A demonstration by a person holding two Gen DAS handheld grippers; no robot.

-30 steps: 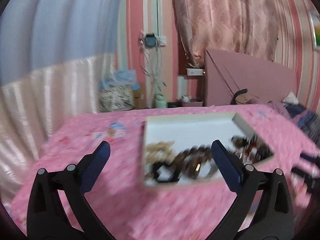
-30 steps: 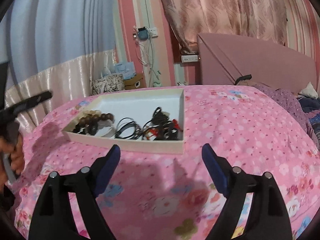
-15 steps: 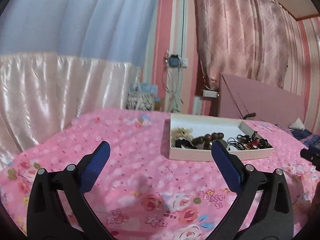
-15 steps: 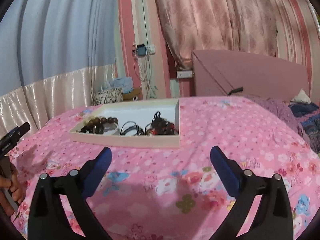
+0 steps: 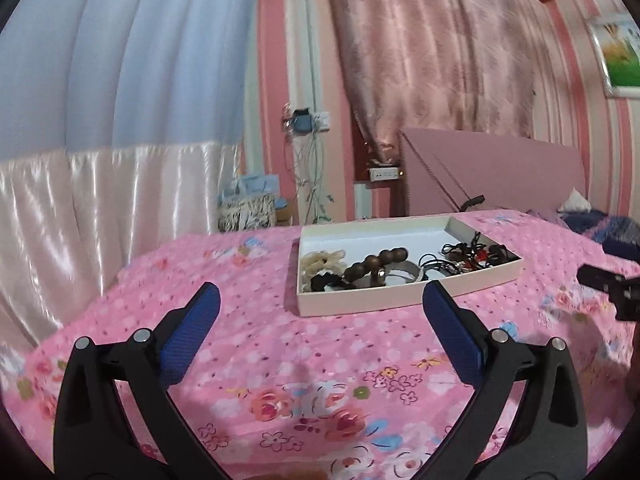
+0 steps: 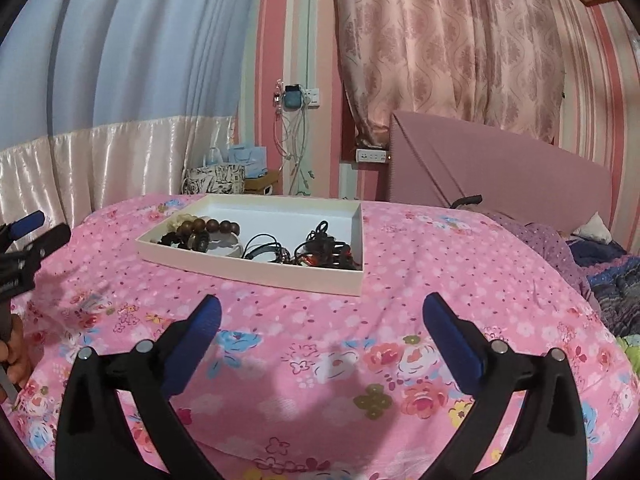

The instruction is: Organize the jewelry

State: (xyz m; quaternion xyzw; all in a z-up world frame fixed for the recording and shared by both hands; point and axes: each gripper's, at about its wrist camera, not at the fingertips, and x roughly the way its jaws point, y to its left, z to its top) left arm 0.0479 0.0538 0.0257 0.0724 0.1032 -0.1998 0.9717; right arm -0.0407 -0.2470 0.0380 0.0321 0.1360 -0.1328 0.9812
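Observation:
A shallow white box (image 5: 400, 300) (image 6: 256, 270) lies on the pink flowered bedspread. It holds a brown bead bracelet (image 5: 376, 262) (image 6: 208, 227), a cream scrunchie (image 5: 320, 262), a white bangle (image 6: 224, 249) and a tangle of black cords with red bits (image 5: 468, 258) (image 6: 320, 250). My left gripper (image 5: 320, 320) is open a little short of the box's near wall, with nothing between its blue pads. My right gripper (image 6: 320, 320) is open too, empty, in front of the box's right corner. Each gripper shows at the edge of the other's view.
The bedspread (image 6: 320, 360) spreads in front of both grippers. A pink headboard (image 6: 500, 176) and dark bedding (image 6: 608, 272) lie to the right. Behind the bed stand a patterned bag (image 6: 216, 180), a wall socket with hanging cables (image 6: 296, 96) and curtains.
The left gripper swung away from close above the box to a lower spot in front of it. The right gripper's jaws widened, and it drew back slightly from the box.

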